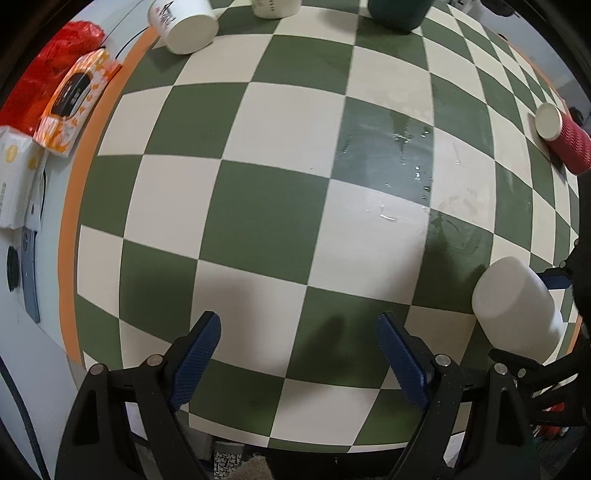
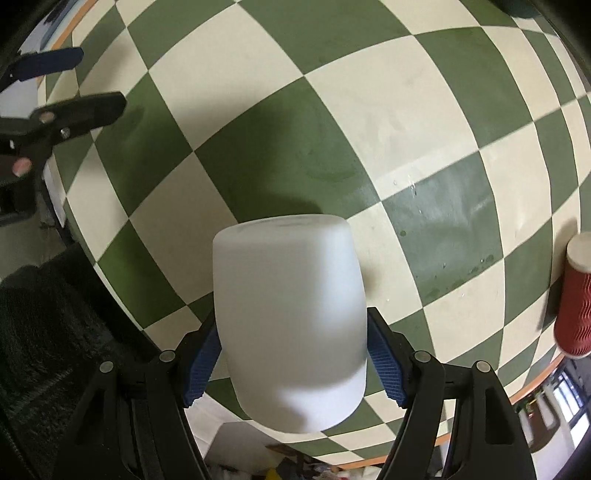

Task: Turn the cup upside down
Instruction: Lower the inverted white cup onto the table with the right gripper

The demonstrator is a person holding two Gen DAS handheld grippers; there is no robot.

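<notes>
I have the white cup [image 2: 291, 321] clamped in my right gripper [image 2: 293, 360], both blue pads [image 2: 202, 363] pressed against its sides, its closed base pointing away from the camera and out over the checkered table [image 2: 406, 110]; the cup is lifted off the surface near the table's front edge (its outline is a little blurred, so I can't read the exact tilt). From my left wrist view the same cup [image 1: 517, 306] shows at the far right, just above the checks. My left gripper [image 1: 299, 358] hangs wide open with nothing between its pads, hovering over the table left of the cup. Right of the cup, a red ribbed cup [image 2: 576, 295] stands inverted on the table. Between them is a wet patch [image 1: 406, 158] with droplets. Beyond the cup, at the far edge, stand a white mug [image 1: 184, 26] and a dark green cup [image 1: 399, 14]. An orange wipes pack [image 1: 74, 99] lies off the table's left edge.
</notes>
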